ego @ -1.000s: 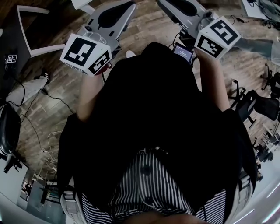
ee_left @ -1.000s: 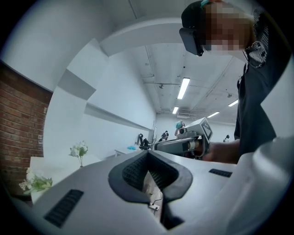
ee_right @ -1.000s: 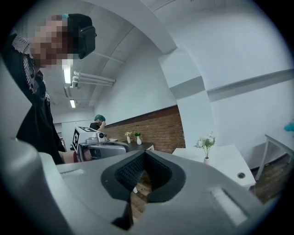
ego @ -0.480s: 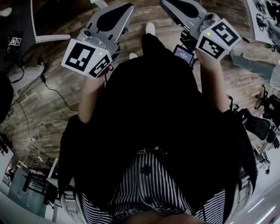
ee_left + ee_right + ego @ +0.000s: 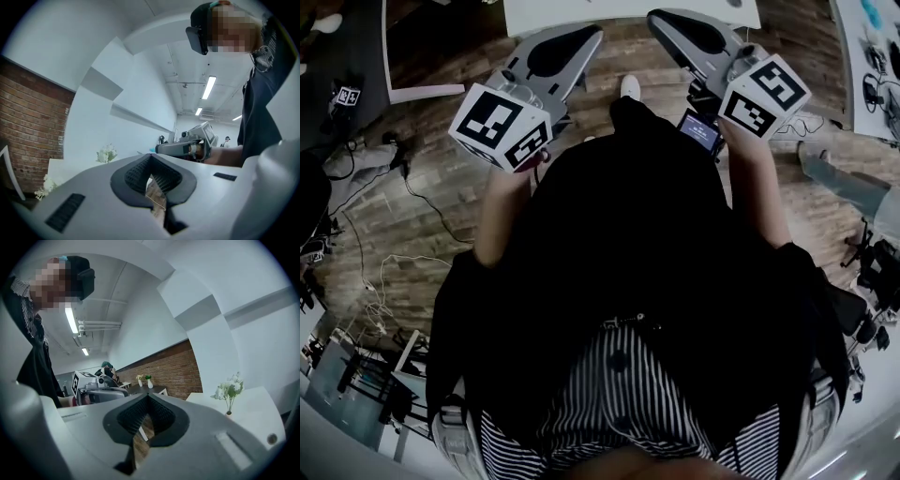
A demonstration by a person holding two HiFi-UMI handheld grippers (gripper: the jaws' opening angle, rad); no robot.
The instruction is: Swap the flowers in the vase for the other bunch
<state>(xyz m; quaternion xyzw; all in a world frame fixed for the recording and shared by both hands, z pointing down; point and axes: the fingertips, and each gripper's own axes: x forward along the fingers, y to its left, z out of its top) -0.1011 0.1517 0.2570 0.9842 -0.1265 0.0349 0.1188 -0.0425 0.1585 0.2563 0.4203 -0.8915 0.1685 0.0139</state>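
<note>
The left gripper point(image 5: 151, 158) is holding its ribbed pads point(image 5: 133, 172) clenched tip to tip and grasping nothing. Only the wooden floor point(image 5: 157, 199) is showing through the slit beneath them. The right gripper point(image 5: 148, 397) is likewise pressing its pads point(image 5: 130, 420) together at the tips, with nothing between them. Both grippers are pointing roughly level, side by side in front of the person's dark top point(image 5: 628, 216).

Off to the right of the right gripper and well apart from it, a bunch of white flowers point(image 5: 229, 389) is standing upright in a small vase point(image 5: 228, 414) on a white table point(image 5: 255, 406). The jaw's edge is hiding most of the vase. In the left gripper view, a lower white cluster point(image 5: 47, 183) is showing near the brick wall point(image 5: 28, 126); I cannot tell whether it is lying or standing.
</note>
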